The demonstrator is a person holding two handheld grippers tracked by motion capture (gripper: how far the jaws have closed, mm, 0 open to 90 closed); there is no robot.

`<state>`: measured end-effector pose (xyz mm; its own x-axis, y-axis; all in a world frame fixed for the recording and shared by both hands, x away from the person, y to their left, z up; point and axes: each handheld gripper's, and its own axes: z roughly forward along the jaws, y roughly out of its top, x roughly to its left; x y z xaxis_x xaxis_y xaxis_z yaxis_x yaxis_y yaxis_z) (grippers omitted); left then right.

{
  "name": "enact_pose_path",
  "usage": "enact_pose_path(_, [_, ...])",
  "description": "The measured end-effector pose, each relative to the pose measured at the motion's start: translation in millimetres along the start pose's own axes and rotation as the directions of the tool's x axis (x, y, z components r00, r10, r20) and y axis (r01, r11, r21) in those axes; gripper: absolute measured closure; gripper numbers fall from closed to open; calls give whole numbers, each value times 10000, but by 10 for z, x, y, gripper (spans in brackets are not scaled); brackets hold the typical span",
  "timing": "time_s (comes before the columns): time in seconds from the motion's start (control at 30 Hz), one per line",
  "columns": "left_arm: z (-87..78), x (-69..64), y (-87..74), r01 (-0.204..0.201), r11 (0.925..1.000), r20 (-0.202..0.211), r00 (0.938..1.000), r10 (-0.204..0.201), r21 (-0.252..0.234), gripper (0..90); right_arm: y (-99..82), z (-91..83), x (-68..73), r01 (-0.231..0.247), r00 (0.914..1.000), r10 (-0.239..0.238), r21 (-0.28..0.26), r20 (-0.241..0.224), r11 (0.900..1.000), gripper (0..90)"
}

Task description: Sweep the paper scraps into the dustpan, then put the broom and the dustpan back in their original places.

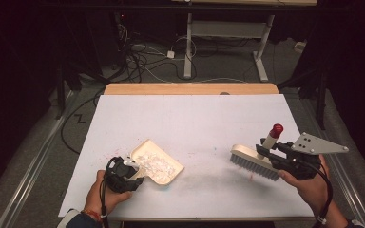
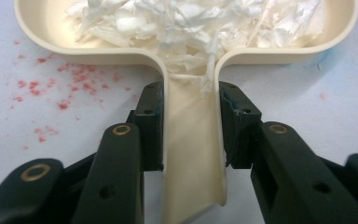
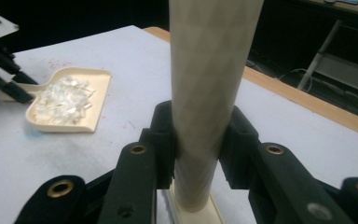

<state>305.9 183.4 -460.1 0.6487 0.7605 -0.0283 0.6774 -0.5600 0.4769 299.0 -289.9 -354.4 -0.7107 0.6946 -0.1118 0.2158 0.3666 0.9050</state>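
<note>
A cream dustpan [image 1: 147, 142] lies on the white table at the front left, filled with white paper shreds [image 1: 154, 164]. My left gripper [image 1: 123, 176] is shut on the dustpan's handle [image 2: 193, 140]; in the left gripper view the pads press on both of its sides. At the front right, my right gripper [image 1: 285, 159] is shut on the cream handle [image 3: 209, 84] of a hand brush [image 1: 253, 161]. The handle has a red tip [image 1: 277, 128] and the grey bristles point down at the table. The right gripper view shows the dustpan [image 3: 100, 88] farther off to the left.
The white sheet [image 1: 195, 118] covers the table, with a wooden edge [image 1: 190, 89] at the far side. Small red specks [image 2: 74, 84] dot the sheet beside the dustpan's handle. Table legs and cables stand on the floor beyond.
</note>
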Motion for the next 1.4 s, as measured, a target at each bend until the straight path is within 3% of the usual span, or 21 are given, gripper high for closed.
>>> enact_pose_path(0.1, [6,45,8,273,9996,-53,9996,-274,-98,634,0,-36,-12,-20,10000,20,58,-80,10000,704])
enact_pose_path(0.3, [13,153,47,787,9965,-130,9968,-791,-265,634,-29,-81,-72,32,9980,12,687,-639,9976,703])
enact_pose_path(0.57, [-35,321,168,1232,9910,-597,9902,-1263,-528,634,-71,-21,-133,-40,9909,218,1330,-1330,9911,702])
enact_pose_path(0.87, [-30,523,307,1967,9763,-1067,9727,-2059,-906,634,-96,222,-272,-378,9809,710,1803,-1811,9829,701])
enact_pose_path(1.03, [43,601,310,2388,9665,-1168,9614,-2490,-944,633,-84,309,-329,-628,9823,914,1726,-1633,9830,695])
enact_pose_path(1.23, [115,679,270,3034,9457,-1099,9424,-3159,-1168,633,-70,469,-390,-889,9874,1086,1647,-1150,9823,677])
enact_pose_path(1.4, [150,641,265,3269,9365,-1030,9347,-3403,-1272,617,-66,626,-454,-1119,9907,1228,1639,-582,9801,656])
